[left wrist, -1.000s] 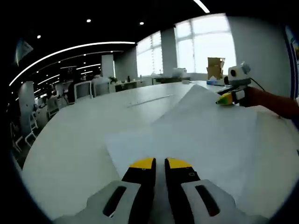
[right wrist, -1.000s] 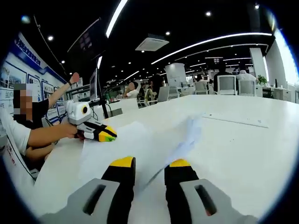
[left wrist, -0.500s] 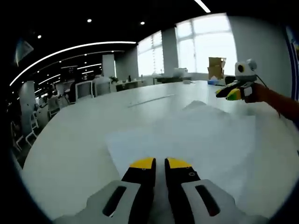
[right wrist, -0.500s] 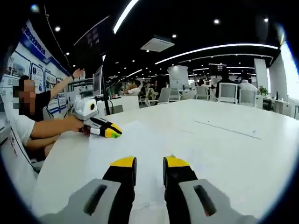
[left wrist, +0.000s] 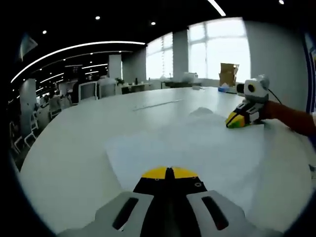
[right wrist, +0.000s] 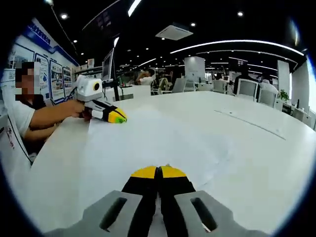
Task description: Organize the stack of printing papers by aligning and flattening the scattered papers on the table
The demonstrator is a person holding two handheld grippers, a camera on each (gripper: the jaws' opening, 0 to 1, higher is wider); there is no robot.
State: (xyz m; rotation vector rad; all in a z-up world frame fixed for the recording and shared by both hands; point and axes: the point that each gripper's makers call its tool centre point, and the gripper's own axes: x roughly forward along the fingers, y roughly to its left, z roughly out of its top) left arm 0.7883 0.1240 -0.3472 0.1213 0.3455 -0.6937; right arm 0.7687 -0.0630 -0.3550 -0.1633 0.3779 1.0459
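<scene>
White printing papers [left wrist: 197, 148] lie spread on the white table [left wrist: 64, 143], with a small raised hump at their far edge. My left gripper [left wrist: 169, 173] is shut, its yellow tips over the sheets' near edge. In the same view my right gripper [left wrist: 239, 120] touches the papers' far right corner. In the right gripper view the papers [right wrist: 153, 138] lie nearly flat. My right gripper [right wrist: 158, 171] is shut above their near part, with no sheet seen between its jaws. My left gripper [right wrist: 111, 116] rests at the sheets' far left corner, held by a person's hand.
A long thin strip [right wrist: 252, 123] lies on the table beyond the papers. A cardboard box [left wrist: 228, 71] stands by the window. Office chairs [left wrist: 86, 91] and desks ring the table, and a person [right wrist: 29, 118] sits at its left edge.
Both grippers have gone from slightly open to shut. The sheet that my right gripper held up a second ago now lies flat. My right gripper has come down to the papers' corner.
</scene>
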